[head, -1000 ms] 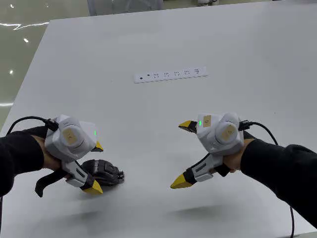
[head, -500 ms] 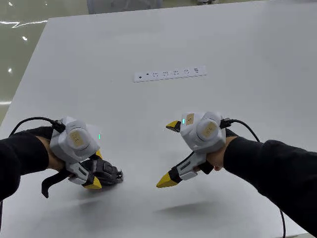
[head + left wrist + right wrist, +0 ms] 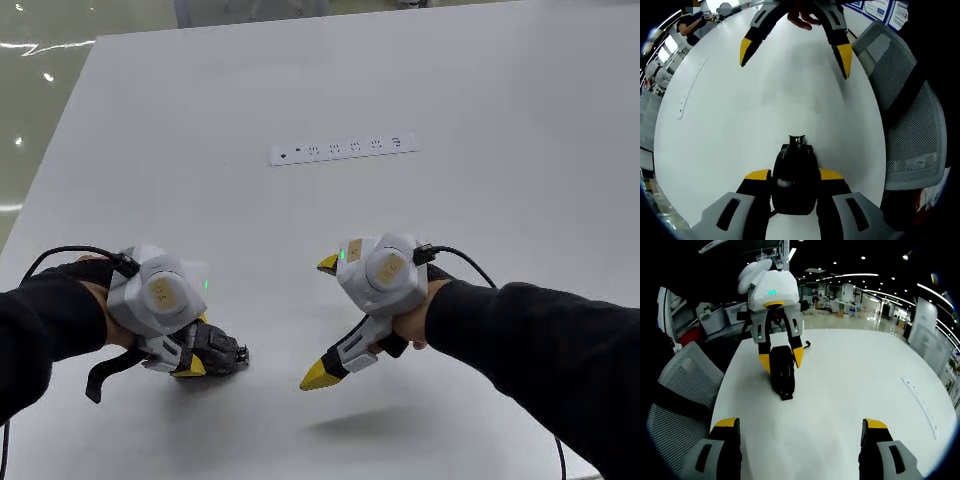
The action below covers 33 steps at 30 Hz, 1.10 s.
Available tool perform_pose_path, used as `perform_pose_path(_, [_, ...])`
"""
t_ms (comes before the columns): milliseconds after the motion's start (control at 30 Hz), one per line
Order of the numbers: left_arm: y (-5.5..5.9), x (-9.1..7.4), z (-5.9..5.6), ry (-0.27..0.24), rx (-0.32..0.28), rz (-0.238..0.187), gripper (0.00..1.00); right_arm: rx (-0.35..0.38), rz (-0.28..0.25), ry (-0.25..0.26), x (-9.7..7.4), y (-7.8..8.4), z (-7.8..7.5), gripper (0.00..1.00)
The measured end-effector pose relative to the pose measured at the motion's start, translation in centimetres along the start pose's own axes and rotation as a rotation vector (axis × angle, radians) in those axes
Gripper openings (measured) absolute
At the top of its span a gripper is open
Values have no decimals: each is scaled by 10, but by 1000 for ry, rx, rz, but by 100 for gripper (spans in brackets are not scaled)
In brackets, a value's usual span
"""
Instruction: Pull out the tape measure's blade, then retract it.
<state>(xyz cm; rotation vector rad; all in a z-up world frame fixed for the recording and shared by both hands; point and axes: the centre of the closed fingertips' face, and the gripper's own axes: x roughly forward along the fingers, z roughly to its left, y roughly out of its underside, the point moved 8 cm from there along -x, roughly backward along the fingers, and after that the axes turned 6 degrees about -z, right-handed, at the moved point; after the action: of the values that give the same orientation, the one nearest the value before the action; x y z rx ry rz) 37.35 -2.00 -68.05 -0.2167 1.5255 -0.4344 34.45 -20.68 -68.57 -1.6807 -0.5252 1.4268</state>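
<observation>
The left gripper (image 3: pixel 192 352) is closed on the tape measure (image 3: pixel 216 349), its yellow-tipped jaws pressing the black case from both sides. In the left gripper view the case (image 3: pixel 794 179) sits upright between the tips. The blade's hook (image 3: pixel 797 139) is at the case's front, facing away from the gripper. The case rests on the white table (image 3: pixel 470 110) near its front left corner. The left hand (image 3: pixel 100 318) wraps the gripper's handle from the left, its black-sleeved forearm lying low and about level. A black cable (image 3: pixel 60 252) arcs from the gripper's back over the wrist.

The right gripper (image 3: pixel 324 320) has its jaws spread wide with nothing between them. One tip is raised and the other is low, near the table. Its jaws point left at the tape measure, with bare table between the two. The right gripper view looks straight at the left gripper (image 3: pixel 781 360), which straddles the case. The right hand (image 3: pixel 410 326) holds the handle from below right. Its forearm slants in from the lower right corner of the head view.

Farther back on the table, well apart from both grippers, lies a white power strip (image 3: pixel 342 148). A grey mesh chair (image 3: pixel 902 105) stands at the table's near edge.
</observation>
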Motion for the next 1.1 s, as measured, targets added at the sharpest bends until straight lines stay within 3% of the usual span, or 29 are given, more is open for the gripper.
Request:
perform_pose_path(200, [1,1,0,-12,-19,-8,29,42,-14,-25,15,-7,1,99])
perform_pose_path(567, [2,3,1,0,-28,-26,29,9,-1,-30,38,-16,4,99])
perform_pose_path(600, [2,3,2,1,-30,-27,29,6,3,-33,39,-15,5,98])
perform_pose_path(667, [2,3,2,3,-34,-28,29,-19,20,-43,41,-15,7,85])
perform_pose_path(767, [2,3,2,5,-35,-32,30,-11,13,-48,45,-18,7,86])
perform_pose_path(1100, [3,6,2,15,-47,-47,31,-2,-7,-63,54,-19,3,62])
